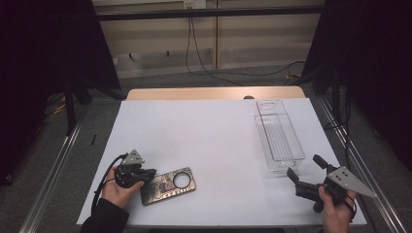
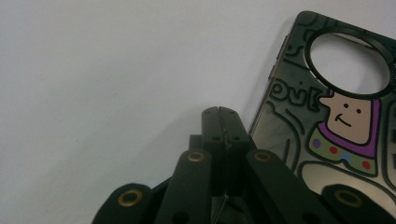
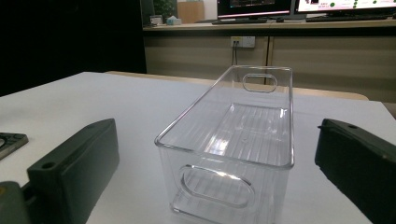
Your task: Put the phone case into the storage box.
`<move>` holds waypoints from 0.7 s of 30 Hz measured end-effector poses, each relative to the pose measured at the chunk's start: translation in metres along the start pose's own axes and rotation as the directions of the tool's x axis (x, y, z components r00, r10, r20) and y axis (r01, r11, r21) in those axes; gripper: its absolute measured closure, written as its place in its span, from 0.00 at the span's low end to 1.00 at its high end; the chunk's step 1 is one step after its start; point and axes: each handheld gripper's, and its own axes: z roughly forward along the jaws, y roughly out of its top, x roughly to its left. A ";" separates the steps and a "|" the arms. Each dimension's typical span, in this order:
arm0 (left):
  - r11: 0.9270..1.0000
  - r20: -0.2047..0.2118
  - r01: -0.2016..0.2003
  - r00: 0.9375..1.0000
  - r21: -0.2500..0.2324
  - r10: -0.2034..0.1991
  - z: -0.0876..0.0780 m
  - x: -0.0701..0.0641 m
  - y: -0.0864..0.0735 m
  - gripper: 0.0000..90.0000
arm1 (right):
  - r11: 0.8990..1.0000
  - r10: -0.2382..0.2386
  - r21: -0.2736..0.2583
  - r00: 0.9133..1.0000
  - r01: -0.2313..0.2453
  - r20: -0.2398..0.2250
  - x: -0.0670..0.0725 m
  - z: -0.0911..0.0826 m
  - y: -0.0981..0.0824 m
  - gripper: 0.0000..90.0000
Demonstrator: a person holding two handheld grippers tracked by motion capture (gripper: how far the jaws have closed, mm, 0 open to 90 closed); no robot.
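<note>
Resting flat on the white table top [image 1: 209,141], the dark, glossy phone case printed with a cartoon figure and cut with a large round camera hole [image 1: 168,185] lies near the table's front edge, well to the left of the clear plastic rectangular bin with oval handle cut-outs [image 1: 279,136], which I take as landmark.

Left gripper [image 1: 145,173]: jaws fully closed on each other, nothing between them, tips right at the case's near-left edge; contact cannot be confirmed. In the left gripper view the closed tips [image 2: 220,122] sit just beside the case's long edge [image 2: 327,116].

Right gripper [image 1: 305,171]: jaws spread wide, empty, just in front of the bin's near end and aimed at it; in the right gripper view the bin [image 3: 233,140] stands between the two jaws, apart from both.

Risks, as judged:
- Case is thin and flat on a smooth surface; closed tips would probably push it along the table rather than get under it.
- A glossy face may slip from the pads if pinched only at the rim.
- The light, empty bin could skid or tip if the right jaws knock it.

Case appearance: dark translucent ground, raised black line drawing, a figure with beige face, purple hood and coloured dots, side-button cut-outs on one long edge.
</note>
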 end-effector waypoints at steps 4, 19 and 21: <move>1.000 0.003 -0.013 1.000 0.008 0.013 -0.001 -0.005 -0.001 1.00 | 1.000 0.001 -0.001 1.000 -0.001 0.001 0.000 0.000 0.000 0.00; 0.999 -0.022 0.019 1.000 -0.051 -0.020 -0.006 0.000 -0.004 0.97 | 1.000 -0.002 0.001 1.000 0.002 -0.003 0.000 0.000 0.000 0.00; 0.996 -0.025 0.036 0.999 -0.086 -0.038 -0.011 0.002 -0.004 0.96 | 1.000 -0.001 0.000 1.000 0.001 -0.002 0.000 0.000 0.000 0.00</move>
